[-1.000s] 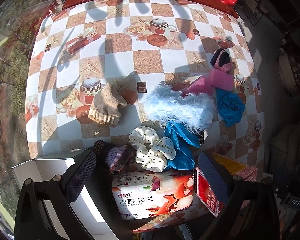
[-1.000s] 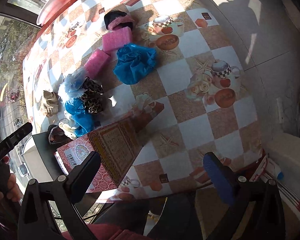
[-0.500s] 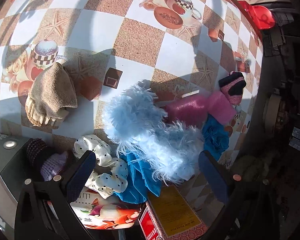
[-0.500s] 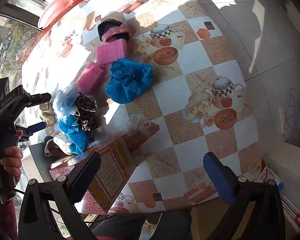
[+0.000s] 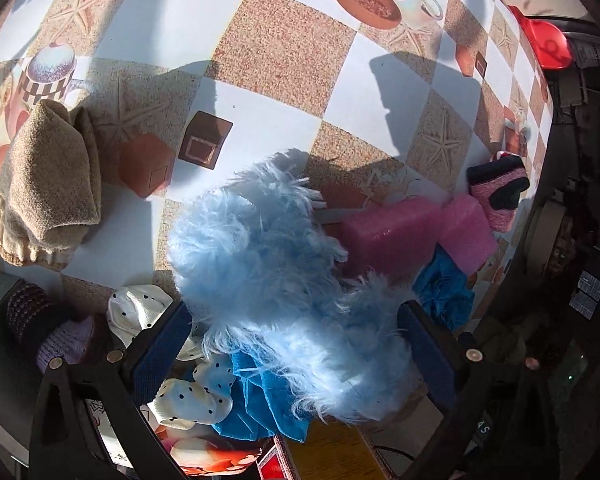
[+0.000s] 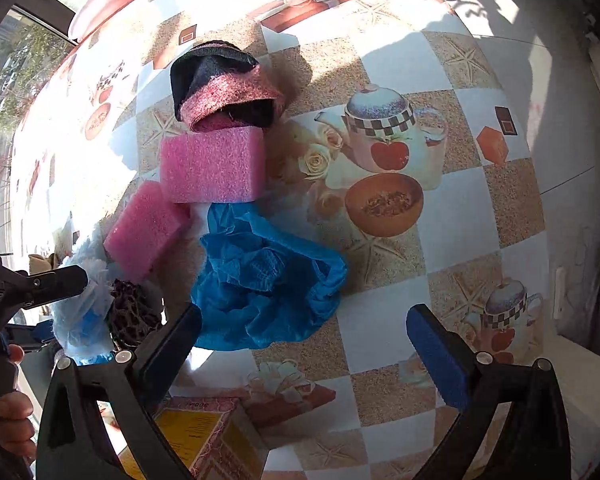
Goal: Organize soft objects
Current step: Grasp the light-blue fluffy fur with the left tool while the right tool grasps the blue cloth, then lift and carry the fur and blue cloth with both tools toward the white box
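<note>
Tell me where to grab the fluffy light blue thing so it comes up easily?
Grab the fluffy blue thing across its thick bottom end, coming straight down from above. The left gripper is already open with a finger on each side of that end. The long fur squashes easily, so a pinch through the middle should hold. Keep off the blue cloth and spotted scrunchie tucked underneath.
</note>
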The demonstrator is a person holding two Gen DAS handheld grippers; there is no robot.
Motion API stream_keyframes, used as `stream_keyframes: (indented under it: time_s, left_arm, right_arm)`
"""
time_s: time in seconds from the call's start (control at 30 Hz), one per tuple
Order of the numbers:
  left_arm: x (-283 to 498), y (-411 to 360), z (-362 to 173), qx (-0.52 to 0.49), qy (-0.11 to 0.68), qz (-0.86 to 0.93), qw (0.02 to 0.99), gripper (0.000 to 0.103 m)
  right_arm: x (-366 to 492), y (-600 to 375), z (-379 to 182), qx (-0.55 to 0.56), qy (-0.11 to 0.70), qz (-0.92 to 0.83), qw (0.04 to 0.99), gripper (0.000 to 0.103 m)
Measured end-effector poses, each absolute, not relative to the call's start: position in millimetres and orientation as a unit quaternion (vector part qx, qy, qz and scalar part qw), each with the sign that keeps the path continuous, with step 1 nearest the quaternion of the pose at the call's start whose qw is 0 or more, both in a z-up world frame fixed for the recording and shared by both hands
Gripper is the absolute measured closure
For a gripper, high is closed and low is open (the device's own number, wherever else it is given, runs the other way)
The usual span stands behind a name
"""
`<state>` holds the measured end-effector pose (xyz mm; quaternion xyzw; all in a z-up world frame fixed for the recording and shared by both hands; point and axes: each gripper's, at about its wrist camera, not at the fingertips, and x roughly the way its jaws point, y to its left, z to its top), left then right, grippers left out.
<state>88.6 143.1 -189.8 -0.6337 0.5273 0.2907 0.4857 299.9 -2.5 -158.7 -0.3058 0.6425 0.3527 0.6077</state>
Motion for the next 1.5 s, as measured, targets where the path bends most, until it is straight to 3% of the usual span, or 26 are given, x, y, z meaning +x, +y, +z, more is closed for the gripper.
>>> stream_keyframes:
  time_s: [0.13, 0.17, 0.2, 0.27, 0.3, 0.37, 0.4, 0.7, 1.1, 1.5]
  left_arm:
    - [84.5, 146.6, -192.6, -0.633, 0.528, 0.287, 0.488, 0.028]
    - [84.1, 146.6, -192.3, -0.634, 0.528, 0.283, 0.489, 0.035]
    - [84.7, 145.9, -190.6, -0.634, 0.527, 0.273, 0.496, 0.039]
    - [88.1, 143.7, -185.4, -0.622, 0.528, 0.257, 0.519, 0.062]
    - [88.5, 142.8, -179.5, -0.609, 0.527, 0.253, 0.536, 0.065]
    - [87.3, 142.0, -162.7, -0.569, 0.527, 0.263, 0.575, 0.074]
    - [86.0, 140.9, -151.7, -0.542, 0.528, 0.274, 0.594, 0.075]
    - [89.6, 121.0, -76.0, -0.347, 0.519, 0.359, 0.694, 0.075]
    - [146.6, 27.2, -21.2, -0.204, 0.533, 0.317, 0.757, 0.075]
    - [198.2, -70.9, 6.0, -0.135, 0.546, 0.232, 0.794, 0.075]
  right_arm:
    - [292.2, 10.1, -177.4, -0.328, 0.629, 0.353, 0.61, 0.0]
    - [289.9, 11.0, -180.6, -0.336, 0.629, 0.35, 0.608, 0.005]
    - [287.7, 11.6, -184.0, -0.34, 0.635, 0.349, 0.599, 0.022]
    - [280.9, 10.9, -182.9, -0.352, 0.626, 0.353, 0.6, 0.042]
    - [278.0, 11.0, -178.8, -0.349, 0.623, 0.365, 0.597, 0.064]
    - [274.4, 8.5, -172.2, -0.349, 0.62, 0.375, 0.595, 0.071]
    - [273.8, 5.7, -167.2, -0.342, 0.618, 0.381, 0.597, 0.075]
    - [279.4, -35.4, -111.3, -0.274, 0.625, 0.405, 0.609, 0.075]
    - [291.2, -90.3, -61.7, -0.239, 0.627, 0.395, 0.627, 0.075]
    - [305.5, -164.1, -41.0, -0.207, 0.628, 0.372, 0.652, 0.075]
